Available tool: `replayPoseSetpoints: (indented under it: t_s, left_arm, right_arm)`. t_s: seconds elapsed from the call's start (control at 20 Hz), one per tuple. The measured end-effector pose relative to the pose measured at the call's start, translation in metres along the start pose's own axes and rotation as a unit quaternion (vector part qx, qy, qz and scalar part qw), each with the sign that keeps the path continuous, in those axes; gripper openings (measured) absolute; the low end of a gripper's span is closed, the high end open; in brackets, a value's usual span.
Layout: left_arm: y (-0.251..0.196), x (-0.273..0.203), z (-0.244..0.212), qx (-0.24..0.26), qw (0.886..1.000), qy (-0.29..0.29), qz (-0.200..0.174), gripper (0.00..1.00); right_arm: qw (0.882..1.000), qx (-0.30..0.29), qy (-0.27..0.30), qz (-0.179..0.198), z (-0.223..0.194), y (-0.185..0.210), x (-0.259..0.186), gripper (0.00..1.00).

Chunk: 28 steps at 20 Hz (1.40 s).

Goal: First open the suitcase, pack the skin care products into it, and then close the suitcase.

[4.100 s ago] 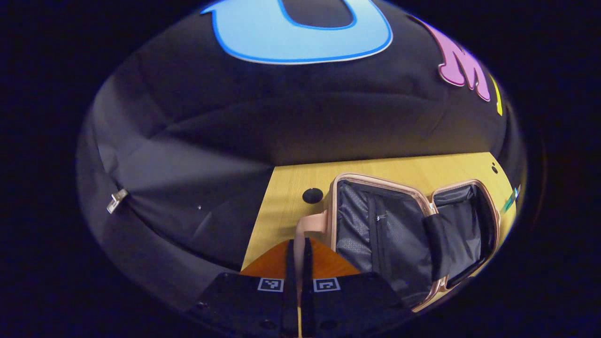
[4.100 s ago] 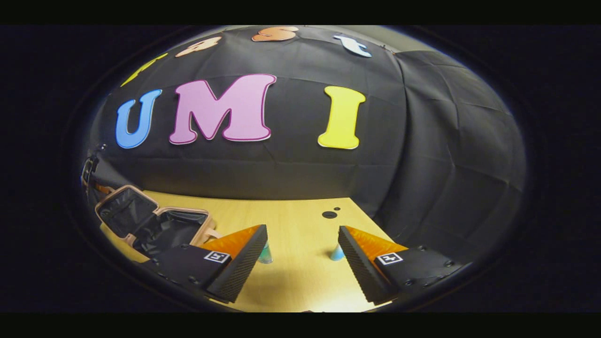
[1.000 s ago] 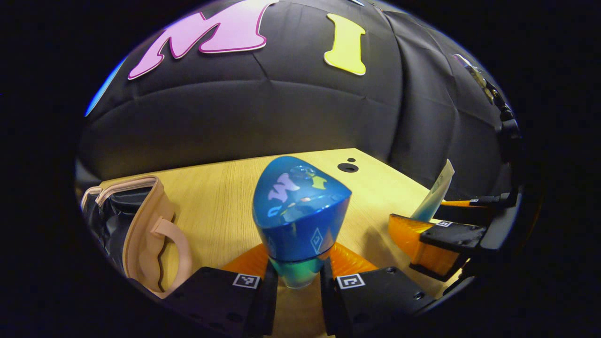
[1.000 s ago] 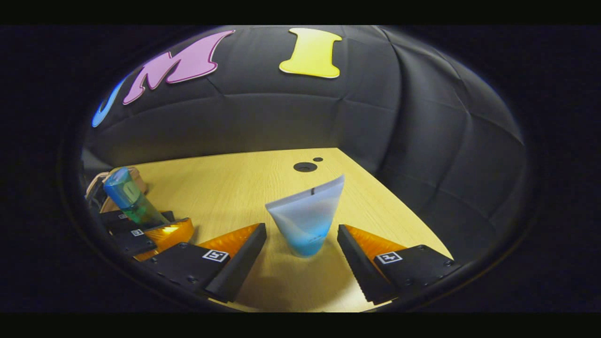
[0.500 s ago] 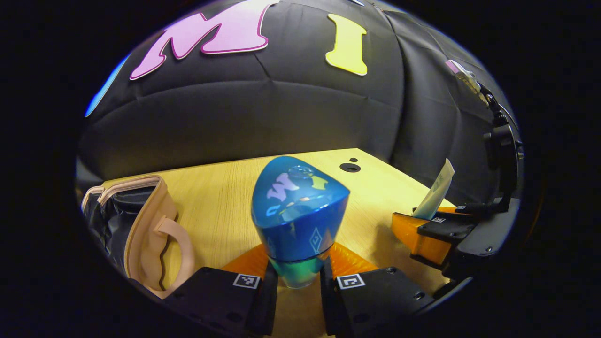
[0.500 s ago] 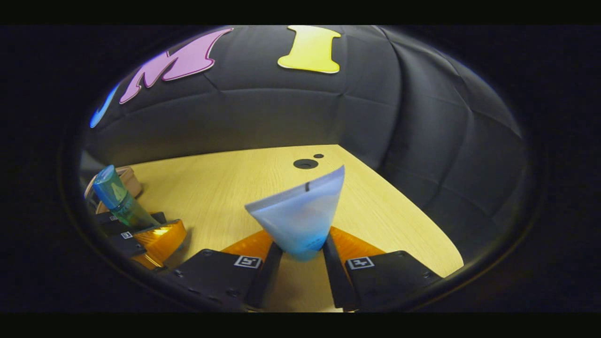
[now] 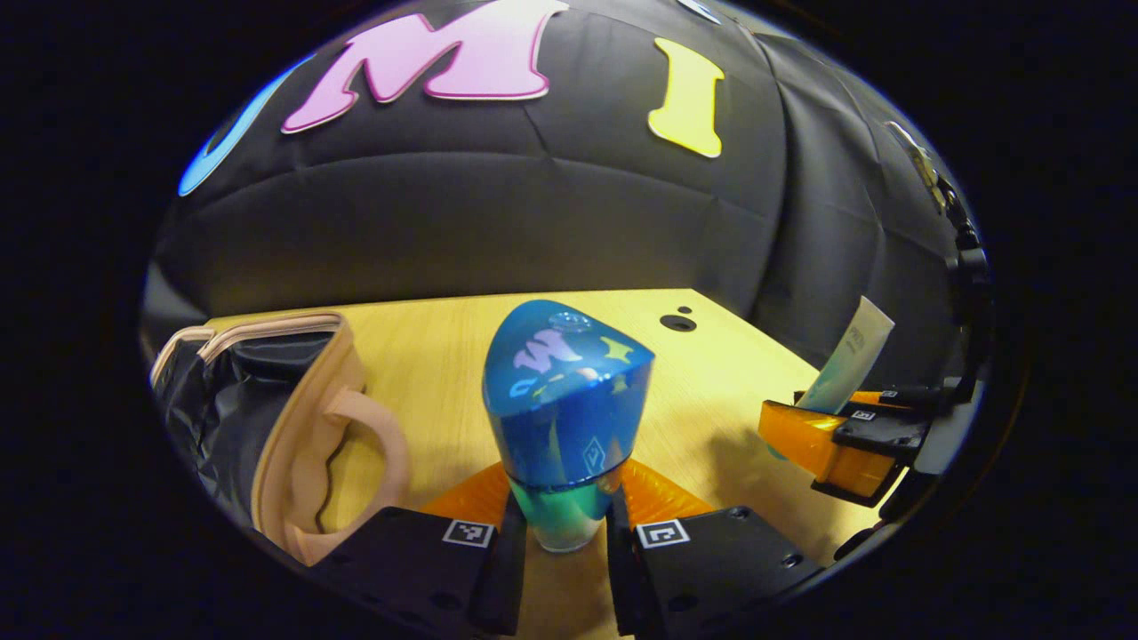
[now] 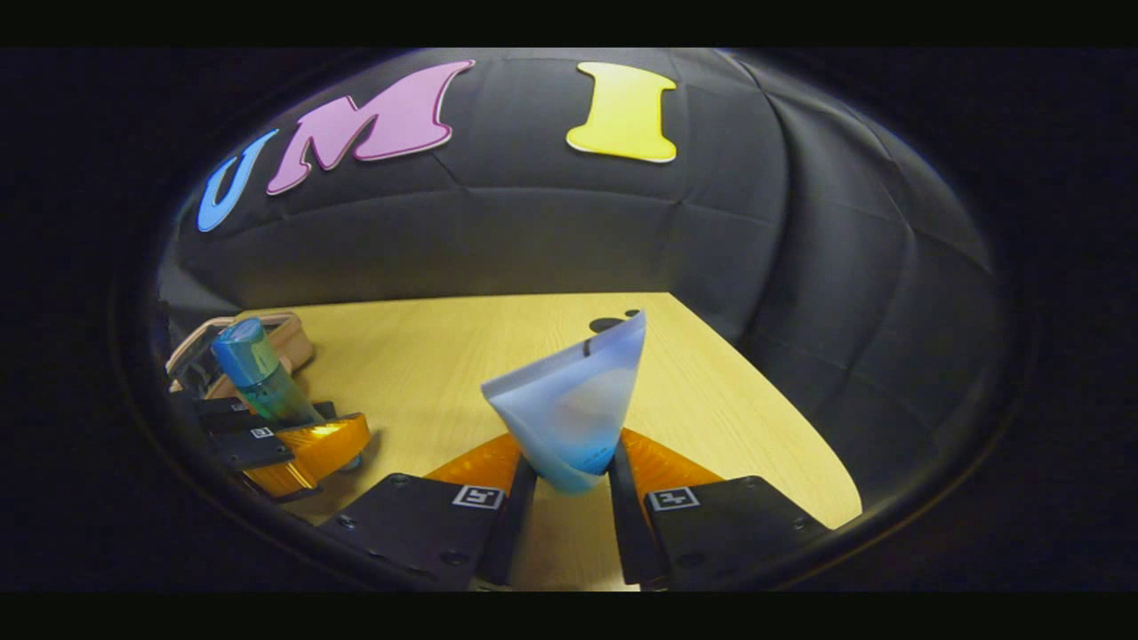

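On a yellow wooden table (image 8: 427,356): left gripper (image 7: 558,542) clenched around the base of an upright blue bottle (image 7: 564,418), right gripper (image 8: 569,484) clamped on the lower end of a pale blue tube (image 8: 573,404), open pink suitcase (image 7: 267,418) just left of the bottle, dark lining exposed

Blue bottle (image 7: 565,404): glossy, translucent plastic look, wall reflected in cap. Tube (image 8: 569,413): matt, frosted, soft plastic look. Table (image 8: 427,356): smooth light wood grain. Suitcase (image 7: 293,427): smooth pink shell, dark woven cloth lining. Booth wall (image 7: 498,222): matt black cloth, creased.
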State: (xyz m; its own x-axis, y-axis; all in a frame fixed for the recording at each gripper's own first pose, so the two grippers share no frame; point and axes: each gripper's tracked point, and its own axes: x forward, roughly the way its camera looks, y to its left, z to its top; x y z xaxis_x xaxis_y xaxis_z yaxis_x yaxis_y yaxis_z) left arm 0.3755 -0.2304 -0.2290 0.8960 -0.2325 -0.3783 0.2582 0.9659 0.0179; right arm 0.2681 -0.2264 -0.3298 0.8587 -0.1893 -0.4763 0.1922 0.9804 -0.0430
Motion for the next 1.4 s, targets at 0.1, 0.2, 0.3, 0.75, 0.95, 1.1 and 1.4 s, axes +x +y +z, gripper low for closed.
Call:
replayPoseSetpoints:
  t_s: [0.1,0.2,0.3,0.75,0.95,1.1,1.4]
  left_arm:
    - [0.011,-0.021,0.017,-0.006,1.000,-0.016,0.006,0.41]
    - [0.027,-0.047,0.040,-0.014,0.999,-0.033,0.013,0.43]
    - [0.054,-0.076,0.062,-0.017,0.999,-0.042,0.030,0.43]
    - [0.224,-0.130,0.023,-0.002,0.986,0.081,0.142,0.43]
    - [0.254,-0.114,0.000,-0.012,0.981,0.141,0.130,0.44]
    - [0.266,-0.105,-0.033,-0.017,0.971,0.214,0.104,0.41]
    - [0.276,-0.099,-0.064,-0.005,0.944,0.314,0.099,0.47]
  right_arm:
    - [1.000,-0.002,-0.015,0.011,0.014,0.009,-0.013,0.43]
    - [0.999,-0.009,-0.026,0.023,0.028,0.021,-0.028,0.43]
    - [0.998,-0.008,-0.037,0.044,0.042,0.042,-0.046,0.43]
    - [0.984,-0.020,-0.065,0.167,0.087,0.177,-0.106,0.43]
    - [0.975,-0.023,-0.056,0.213,0.097,0.231,-0.119,0.43]
    - [0.972,-0.031,-0.057,0.225,0.103,0.253,-0.124,0.43]
    - [0.972,-0.035,-0.029,0.229,0.090,0.259,-0.140,0.43]
